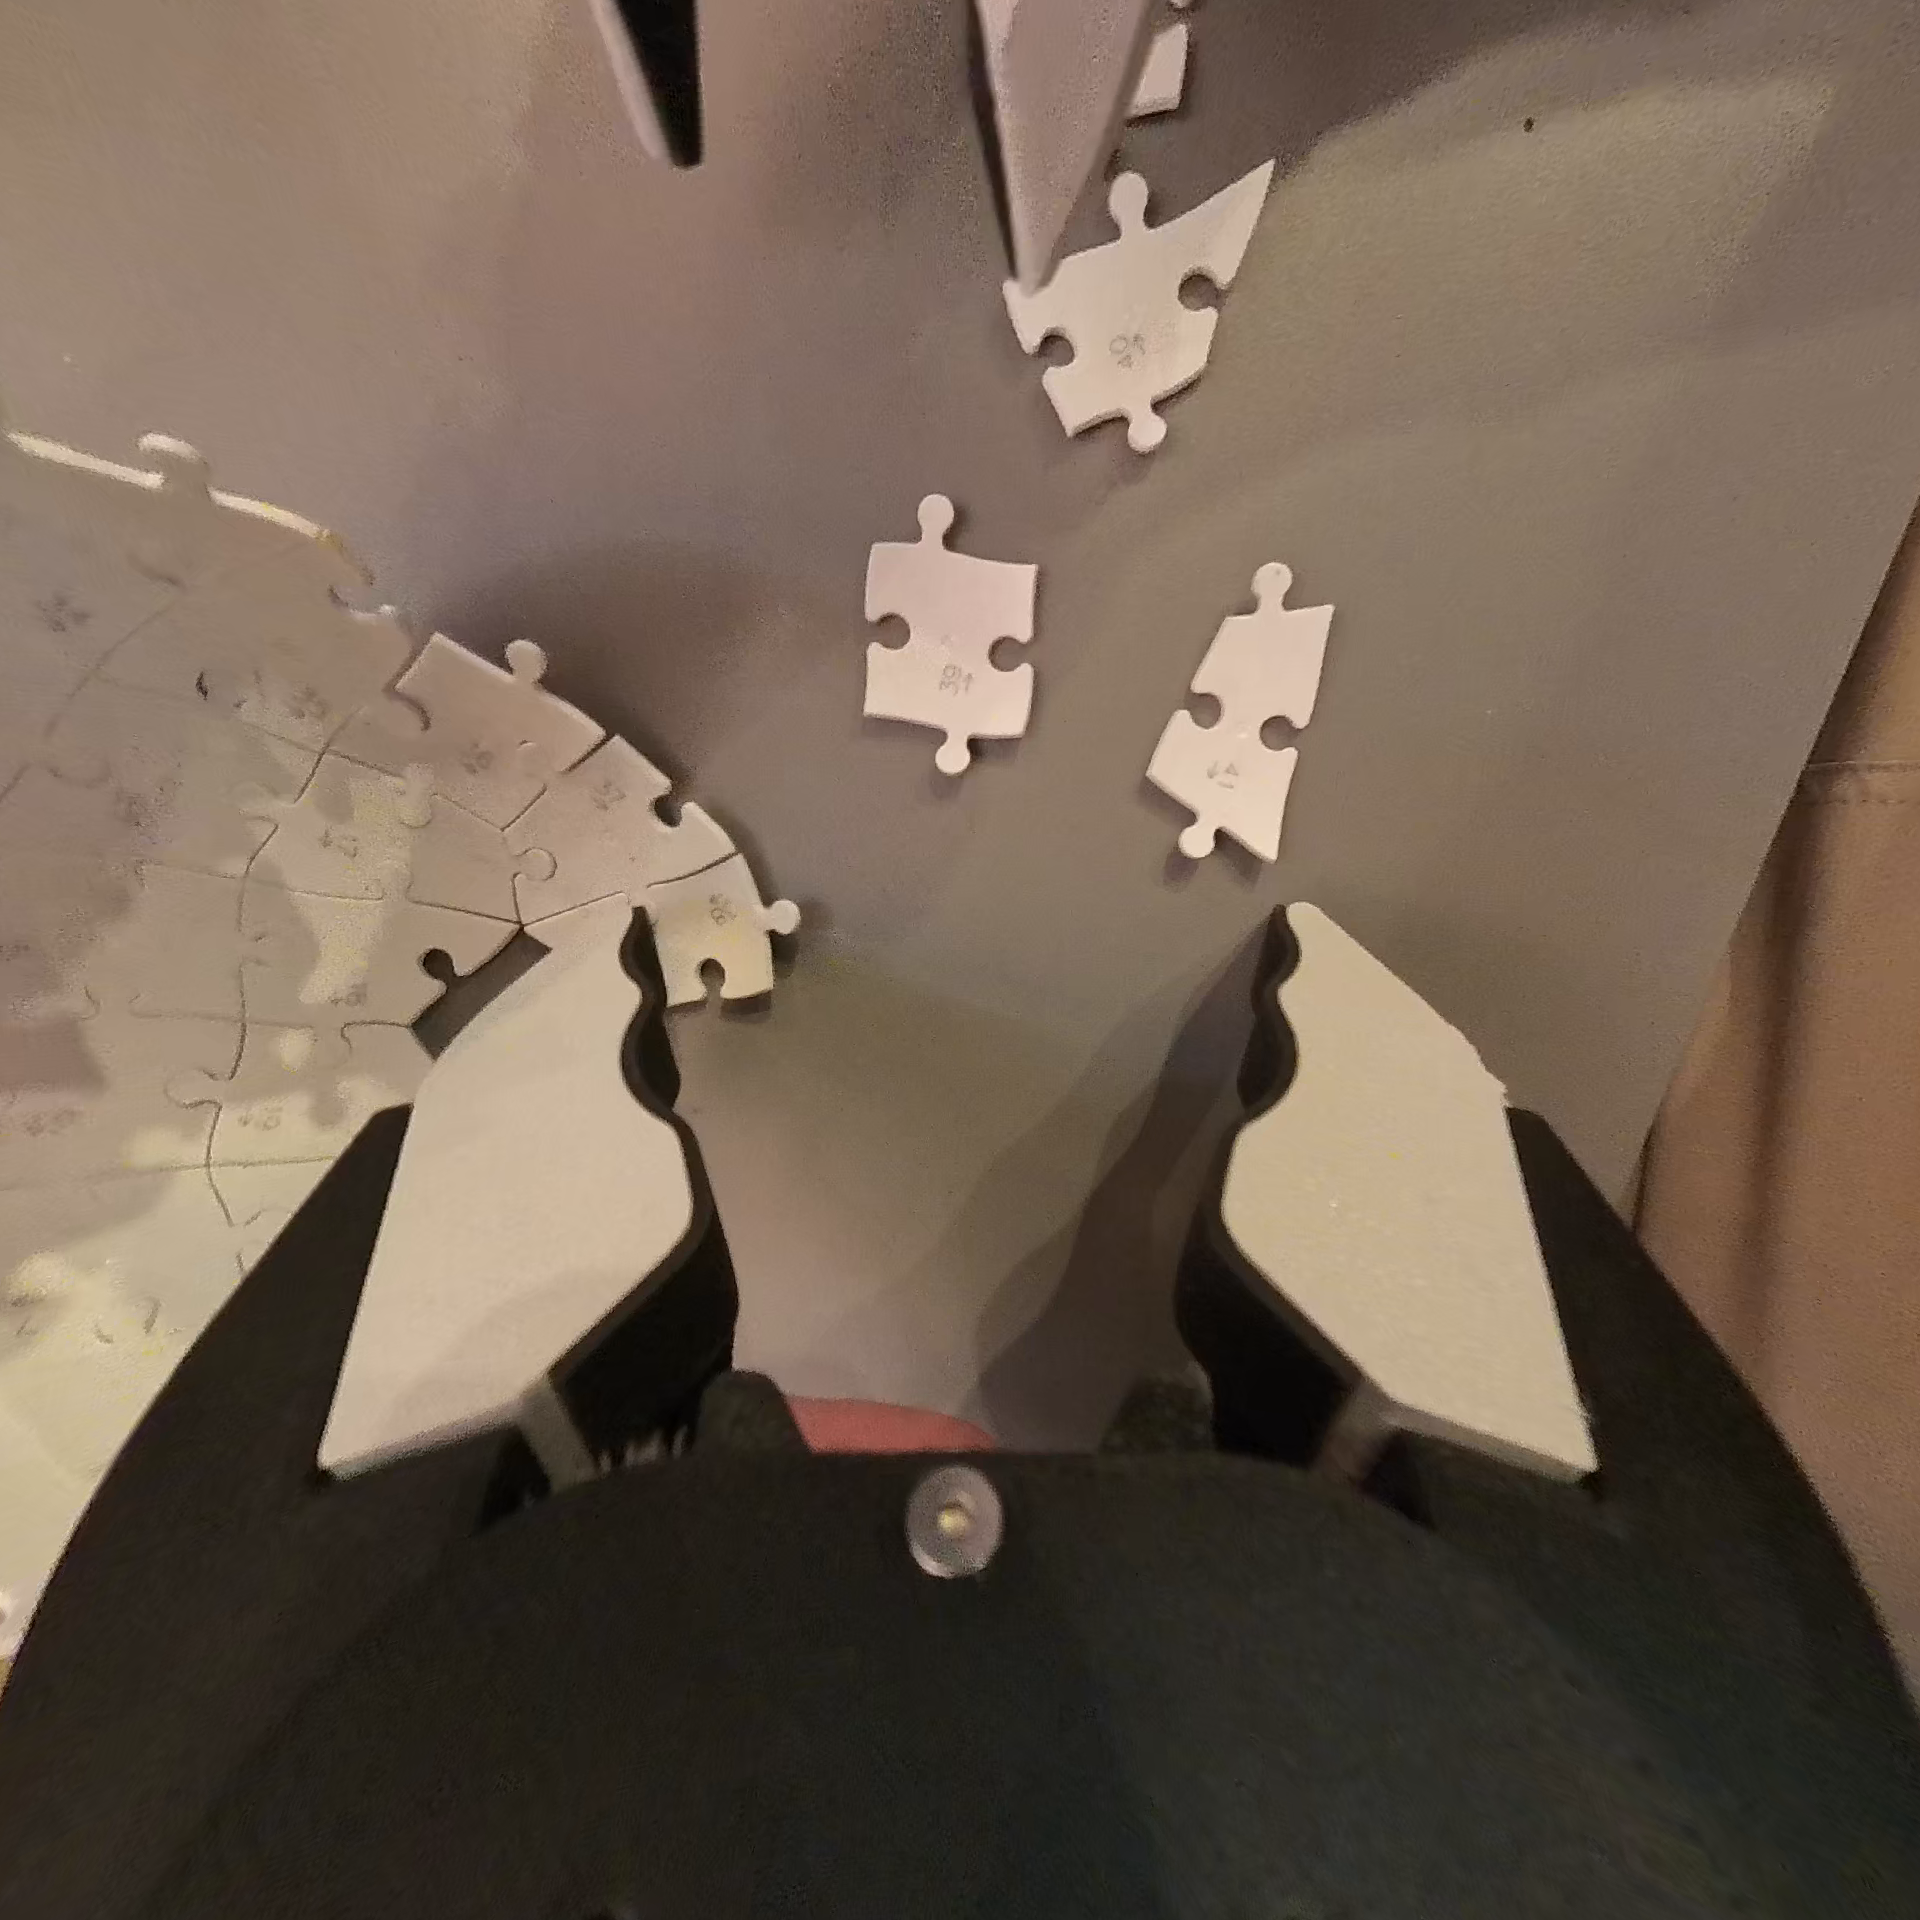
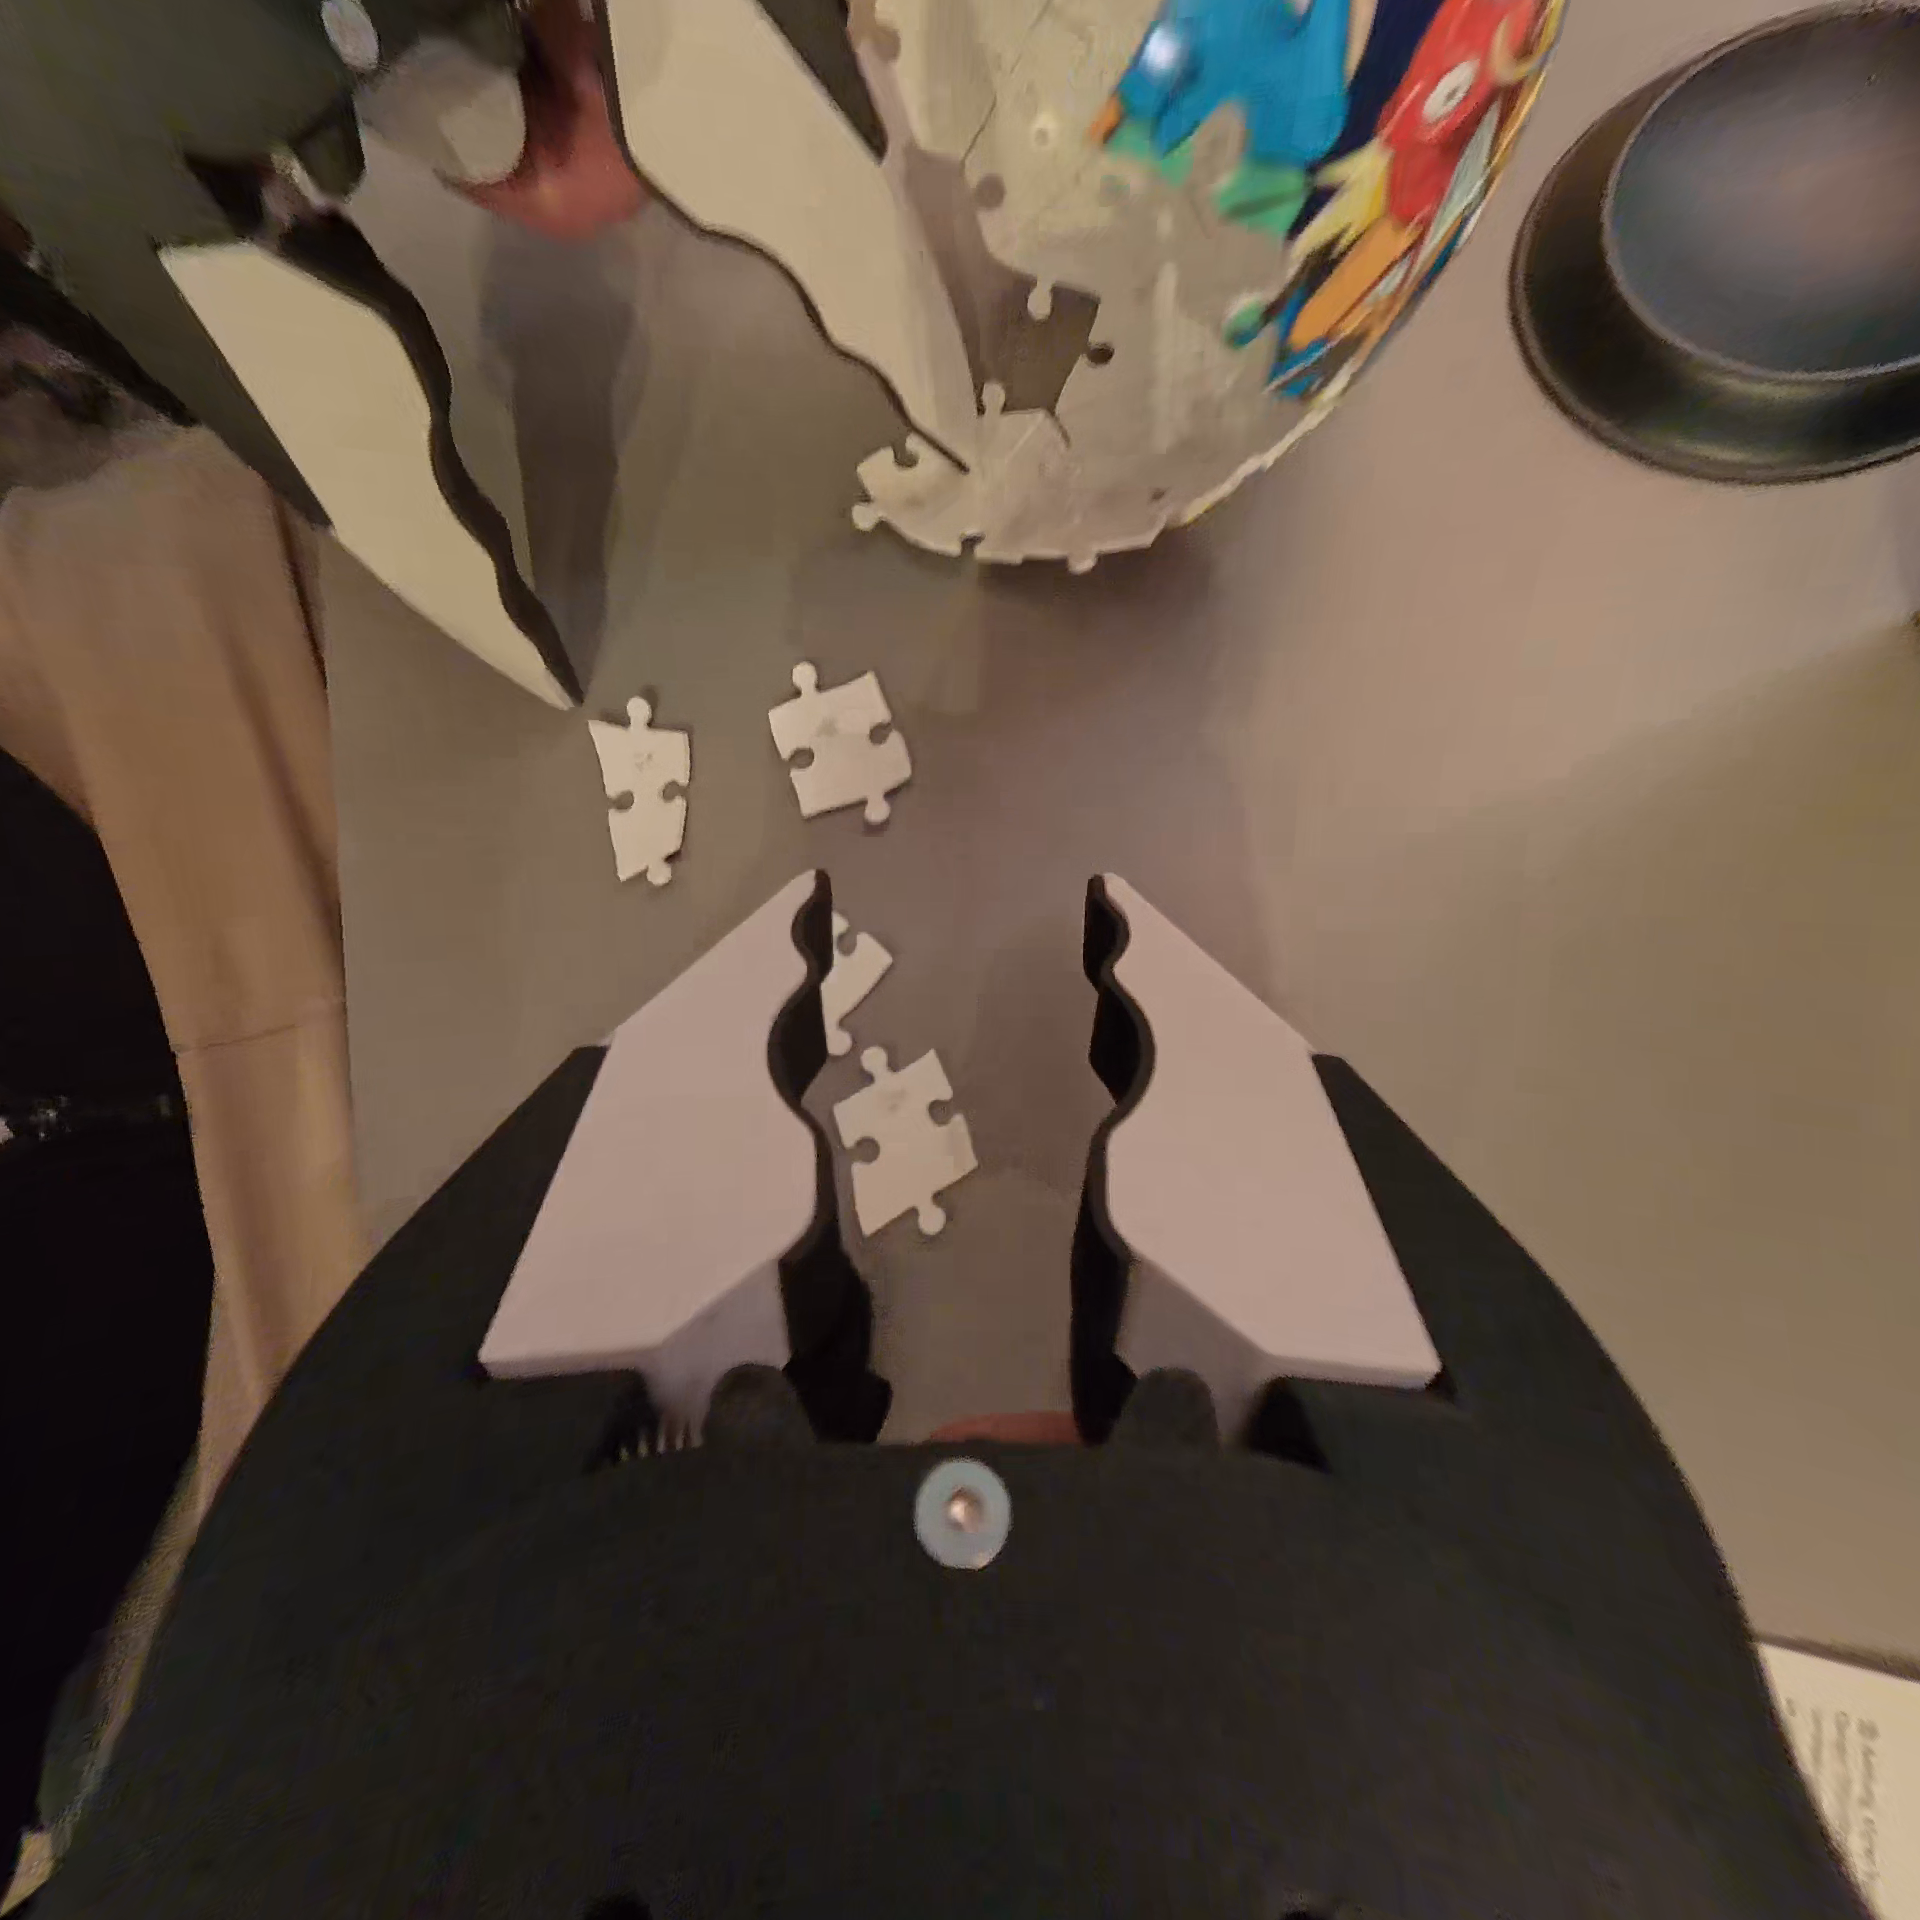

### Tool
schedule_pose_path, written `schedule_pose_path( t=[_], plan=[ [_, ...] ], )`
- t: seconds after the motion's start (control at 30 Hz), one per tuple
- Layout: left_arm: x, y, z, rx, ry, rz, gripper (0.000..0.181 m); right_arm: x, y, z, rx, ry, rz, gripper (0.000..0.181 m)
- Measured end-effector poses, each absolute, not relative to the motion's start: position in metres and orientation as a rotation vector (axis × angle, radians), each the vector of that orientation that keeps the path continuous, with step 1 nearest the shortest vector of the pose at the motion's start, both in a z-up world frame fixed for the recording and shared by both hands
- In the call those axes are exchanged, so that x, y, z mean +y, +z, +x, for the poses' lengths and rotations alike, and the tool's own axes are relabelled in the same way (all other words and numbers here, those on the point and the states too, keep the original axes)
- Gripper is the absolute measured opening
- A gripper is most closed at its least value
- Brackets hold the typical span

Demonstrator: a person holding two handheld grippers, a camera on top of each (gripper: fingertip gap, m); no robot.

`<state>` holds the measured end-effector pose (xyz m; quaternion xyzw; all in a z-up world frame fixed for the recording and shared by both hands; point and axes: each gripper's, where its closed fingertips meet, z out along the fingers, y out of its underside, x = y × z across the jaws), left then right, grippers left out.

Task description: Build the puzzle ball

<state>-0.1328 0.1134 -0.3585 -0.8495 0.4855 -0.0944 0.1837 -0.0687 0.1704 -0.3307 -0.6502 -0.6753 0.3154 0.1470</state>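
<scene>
White jaws gape on both grippers (image 1: pixel 961 925) (image 2: pixel 956 883) w/ loose pieces (image 2: pixel 902 1138) below.

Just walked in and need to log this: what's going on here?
A person with two handheld grippers is building a puzzle ball on a grey table. The ball is partly assembled. Both the left gripper and right gripper are open and empty, over loose white pieces.

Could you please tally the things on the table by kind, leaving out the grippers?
Loose puzzle pieces: 4
Partly built puzzle ball: 1
Black round dish: 1
Paper sheet: 1
Total: 7
</scene>
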Motion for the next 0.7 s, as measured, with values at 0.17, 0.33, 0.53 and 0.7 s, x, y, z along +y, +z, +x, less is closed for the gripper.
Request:
schedule_pose_path(
  t=[0.17, 0.33, 0.53, 0.7],
  plan=[
    [0.113, -0.359, -0.132, 1.366, -0.269, -2.393, 0.107, 0.166, -0.336, -0.055, -1.96, 0.87, -1.875, 0.045],
    [0.113, -0.359, -0.132, 1.375, -0.267, -2.391, 0.108, 0.163, -0.336, -0.044, -1.946, 0.842, -1.887, 0.044],
    [0.114, -0.359, -0.132, 1.389, -0.263, -2.391, 0.109, 0.159, -0.338, -0.034, -1.939, 0.829, -1.9, 0.044],
    [0.114, -0.359, -0.131, 1.387, -0.26, -2.394, 0.111, 0.156, -0.34, -0.034, -1.969, 0.805, -1.861, 0.044]
  ],
)
